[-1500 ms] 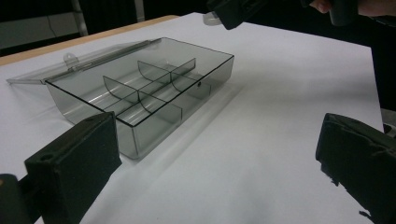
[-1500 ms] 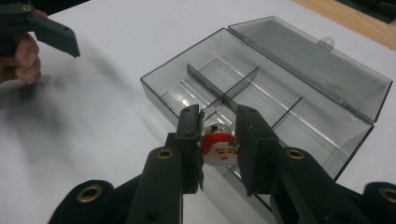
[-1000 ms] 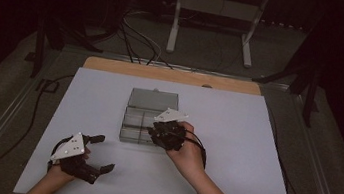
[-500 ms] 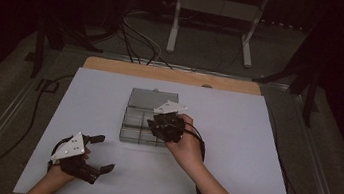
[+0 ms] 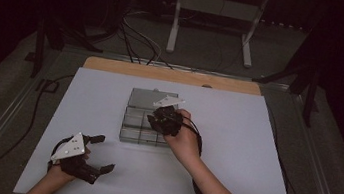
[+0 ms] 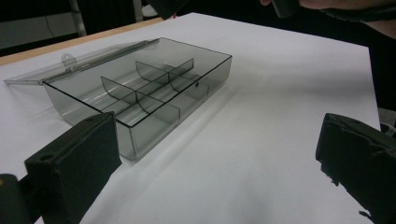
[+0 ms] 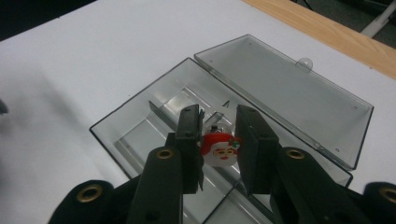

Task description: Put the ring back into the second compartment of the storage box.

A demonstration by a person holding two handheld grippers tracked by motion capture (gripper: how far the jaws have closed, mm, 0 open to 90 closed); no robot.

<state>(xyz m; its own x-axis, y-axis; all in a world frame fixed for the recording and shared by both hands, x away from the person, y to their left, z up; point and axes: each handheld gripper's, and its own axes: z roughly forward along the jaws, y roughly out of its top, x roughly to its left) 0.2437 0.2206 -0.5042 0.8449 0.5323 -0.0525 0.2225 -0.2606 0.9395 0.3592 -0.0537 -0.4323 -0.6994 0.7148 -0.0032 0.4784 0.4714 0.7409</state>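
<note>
The Santa charm is gripped between the right gripper fingers over the compartment box; it should be lowered into one cell before release. The left gripper fingers are held open.

Glossy smoke-tinted clear plastic box; shiny plastic Santa charm; matt white surface with a bare wooden edge behind the box.

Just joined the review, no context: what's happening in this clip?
A person works two hand-held tongs at a white table. The right tongs are shut on a small Santa figure and hang over the clear compartment box, whose lid lies open. The figure isn't in a compartment yet. The left tongs sit open near the table's front edge, holding nothing.
</note>
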